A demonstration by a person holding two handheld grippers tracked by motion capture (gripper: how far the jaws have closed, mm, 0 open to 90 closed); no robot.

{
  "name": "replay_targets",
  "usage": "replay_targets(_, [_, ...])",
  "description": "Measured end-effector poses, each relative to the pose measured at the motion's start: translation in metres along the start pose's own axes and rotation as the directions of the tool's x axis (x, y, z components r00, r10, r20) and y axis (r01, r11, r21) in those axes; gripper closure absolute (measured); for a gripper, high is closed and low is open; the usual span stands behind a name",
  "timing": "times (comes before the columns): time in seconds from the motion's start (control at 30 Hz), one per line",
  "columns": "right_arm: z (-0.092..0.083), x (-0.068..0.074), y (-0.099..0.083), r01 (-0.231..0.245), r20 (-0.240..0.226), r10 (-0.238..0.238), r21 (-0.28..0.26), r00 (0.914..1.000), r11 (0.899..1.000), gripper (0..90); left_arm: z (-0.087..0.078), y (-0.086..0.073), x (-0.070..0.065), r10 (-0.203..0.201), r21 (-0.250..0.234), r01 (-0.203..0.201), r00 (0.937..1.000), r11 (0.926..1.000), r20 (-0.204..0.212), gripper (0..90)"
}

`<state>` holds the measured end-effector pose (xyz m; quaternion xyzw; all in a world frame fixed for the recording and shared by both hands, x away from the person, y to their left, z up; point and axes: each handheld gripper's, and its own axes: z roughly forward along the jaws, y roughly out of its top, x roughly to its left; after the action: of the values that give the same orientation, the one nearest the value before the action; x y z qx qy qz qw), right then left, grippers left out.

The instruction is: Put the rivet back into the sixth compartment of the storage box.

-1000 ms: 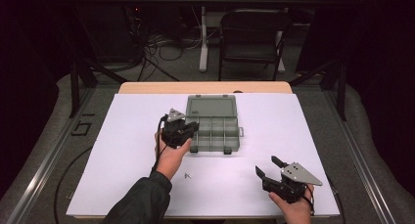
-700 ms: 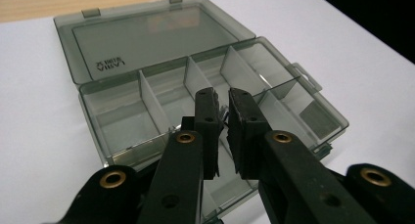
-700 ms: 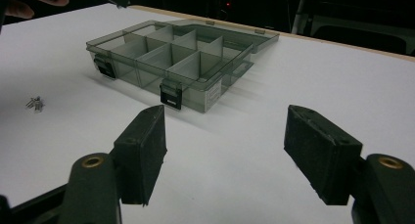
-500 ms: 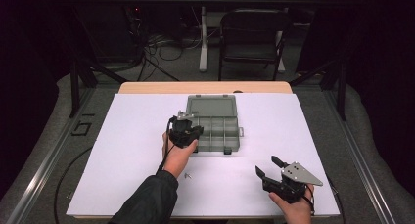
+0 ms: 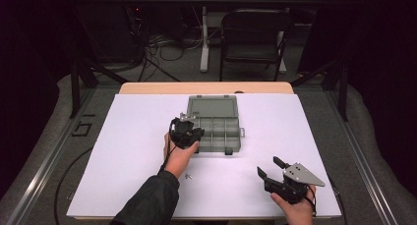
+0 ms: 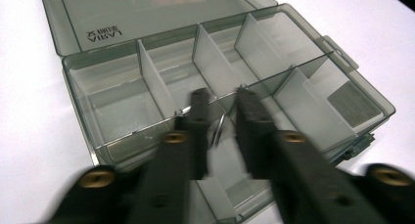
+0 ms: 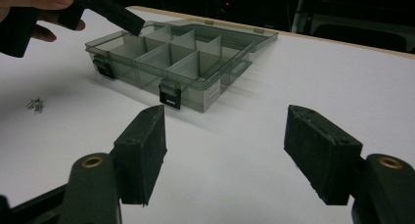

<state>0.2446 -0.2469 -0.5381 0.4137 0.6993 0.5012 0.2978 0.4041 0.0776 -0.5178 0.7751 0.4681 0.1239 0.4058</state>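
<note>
Left gripper view: left gripper (image 6: 219, 106) over organizer box (image 6: 117, 101), jaws just parting, small metal ring (image 6: 219, 128) between | right gripper (image 5: 272, 170) wide open, empty.

From my station, the only lettering I can find sits on the open lid (image 6: 147, 13) of the smoky plastic compartment box (image 6: 220, 111), in the left gripper view. It is a short dark print near the lid's left part, seen upside down from here; it seems to read something like "VIRAJ" with a smaller line above it, but I cannot make it out for certain. A pale label (image 6: 353, 104) in the box's right compartment is too blurred to read.
</note>
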Motion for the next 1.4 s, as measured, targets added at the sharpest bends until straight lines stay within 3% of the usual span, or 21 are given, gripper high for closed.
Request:
replay_targets(0.07, [0.0, 0.0, 0.0, -0.001, -0.002, 0.001, 0.0, 1.0, 1.0, 31.7, -0.002, 0.0, 0.002, -0.008, -0.003, 0.008, 0.9999, 1.0, -0.008, 70.2])
replay_targets(0.17, [0.0, 0.0, 0.0, -0.003, -0.001, 0.003, 0.002, 1.0, 1.0, 31.6, -0.01, 0.0, 0.007, -0.03, -0.03, 0.03, 0.9994, 0.9991, 0.019, 64.0])
replay_targets(0.27, [0.002, 0.0, -0.001, -0.007, 0.005, 0.007, -0.027, 1.0, 1.0, 31.7, -0.023, -0.002, 0.009, -0.014, -0.06, 0.016, 0.9994, 0.9981, 0.032, 57.4])
replay_targets(0.33, [0.0, -0.001, 0.0, -0.007, 0.004, 0.007, 0.002, 1.0, 1.0, 31.6, -0.036, -0.005, 0.011, -0.03, -0.111, 0.037, 0.9977, 0.9931, 0.061, 54.3])
replay_targets(0.37, [0.001, -0.002, 0.0, -0.008, 0.006, 0.008, 0.001, 0.9999, 1.0, 31.6, -0.036, -0.005, 0.011, -0.03, -0.111, 0.037, 0.9977, 0.9931, 0.061, 52.6])
replay_targets(0.43, [0.001, -0.001, 0.0, -0.005, 0.007, 0.005, 0.004, 1.0, 1.0, 31.6, -0.044, -0.008, 0.01, -0.004, -0.136, 0.011, 0.9984, 0.9906, 0.056, 49.4])
replay_targets(0.5, [0.001, 0.0, 0.0, -0.005, 0.01, 0.005, -0.003, 0.9999, 1.0, 31.5, -0.056, -0.016, 0.007, 0.058, -0.166, -0.047, 0.9965, 0.9849, 0.06, 47.3])
replay_targets(0.53, [0.001, 0.0, 0.0, -0.005, 0.01, 0.005, -0.003, 0.9999, 1.0, 31.5, -0.056, -0.016, 0.007, 0.058, -0.166, -0.047, 0.9965, 0.9849, 0.06, 46.3])
replay_targets(0.57, [0.001, 0.0, 0.0, 0.004, 0.006, -0.004, -0.001, 1.0, 1.0, 31.3, -0.063, -0.024, 0.004, 0.095, -0.184, -0.084, 0.9941, 0.9793, 0.052, 45.1])
replay_targets(0.6, [0.001, 0.001, 0.0, 0.003, 0.005, -0.003, 0.001, 1.0, 1.0, 31.0, -0.063, -0.024, 0.004, 0.095, -0.184, -0.084, 0.9941, 0.9793, 0.052, 44.5])
replay_targets(0.67, [0.0, 0.001, 0.0, 0.002, 0.01, -0.002, 0.003, 0.9999, 1.0, 30.3, -0.072, -0.035, 0.001, 0.151, -0.186, -0.141, 0.9877, 0.9724, 0.041, 42.0])
replay_targets(0.73, [-0.001, 0.001, 0.0, 0.005, 0.011, -0.005, 0.0, 0.9999, 1.0, 29.8, -0.075, -0.04, 0.001, 0.159, -0.191, -0.147, 0.9862, 0.9704, 0.047, 41.1])
replay_targets(0.77, [-0.003, 0.002, -0.001, 0.001, 0.01, -0.001, -0.001, 0.9999, 1.0, 29.1, -0.082, -0.049, 0.002, 0.16, -0.212, -0.144, 0.9852, 0.9667, 0.061, 40.9])
replay_targets(0.87, [-0.005, 0.002, -0.001, 0.008, 0.019, -0.008, -0.003, 0.9998, 1.0, 28.7, -0.087, -0.056, 0.004, 0.14, -0.22, -0.121, 0.9874, 0.9681, 0.074, 41.0])
replay_targets(0.9, [-0.005, 0.001, -0.002, 0.004, 0.028, -0.004, 0.003, 0.9996, 1.0, 28.4, -0.091, -0.062, 0.008, 0.117, -0.228, -0.094, 0.9894, 0.9692, 0.087, 41.4])
replay_targets(1.07, [-0.006, 0.001, -0.003, 0.004, 0.036, -0.004, 0.009, 0.9994, 1.0, 28.1, -0.1, -0.074, 0.015, 0.066, -0.239, -0.037, 0.991, 0.9704, 0.117, 45.6])
replay_targets(1.2, [-0.005, 0.0, -0.003, 0.004, 0.035, -0.004, 0.012, 0.9994, 1.0, 27.9, -0.106, -0.084, 0.02, 0.073, -0.237, -0.038, 0.9869, 0.9708, 0.143, 50.0])
replay_targets(1.23, [-0.004, 0.001, -0.003, 0.01, 0.036, -0.011, 0.018, 0.9993, 1.0, 27.9, -0.106, -0.086, 0.021, 0.081, -0.229, -0.041, 0.9826, 0.9725, 0.168, 50.2])
replay_targets(1.4, [-0.001, 0.002, -0.004, 0.025, 0.031, -0.025, 0.014, 0.9992, 1.0, 27.8, -0.102, -0.095, 0.018, 0.11, -0.194, -0.074, 0.9781, 0.9782, 0.177, 51.8])
